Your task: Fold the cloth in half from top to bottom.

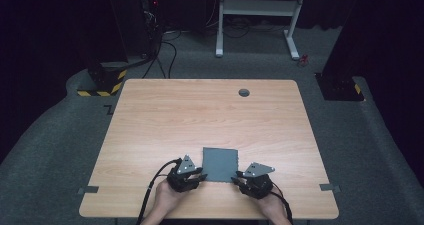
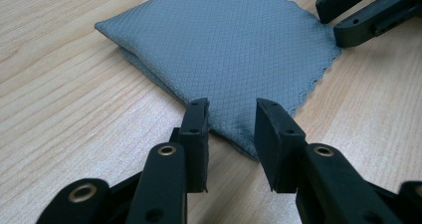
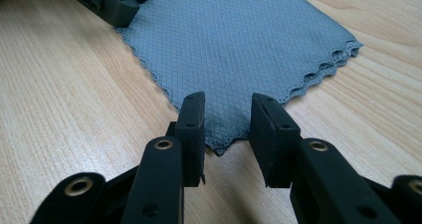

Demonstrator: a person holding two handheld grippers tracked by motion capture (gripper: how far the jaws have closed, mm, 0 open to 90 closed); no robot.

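Note:
A folded grey cloth (image 1: 219, 164) with a diamond weave lies flat near the front edge of the wooden table (image 1: 200, 110). My left gripper (image 1: 201, 175) rests at its near left corner and my right gripper (image 1: 238, 176) at its near right corner. In the left gripper view the jaws (image 2: 231, 109) stand apart, astride a corner of the cloth (image 2: 224, 45), pads clear of it; the right gripper's fingers (image 2: 358, 10) show at top right. The right gripper view has its jaws (image 3: 226, 102) open around the scalloped corner of the cloth (image 3: 234, 40), with the left gripper's fingers (image 3: 104, 0) at top left.
A round cable hole (image 1: 244, 92) sits near the table's far edge. Small grey tape strips (image 1: 88, 189) (image 1: 326, 187) mark the front corners. Beyond the table stand a white desk frame (image 1: 260, 15) and a yellow-black striped base (image 1: 102, 82) on grey carpet.

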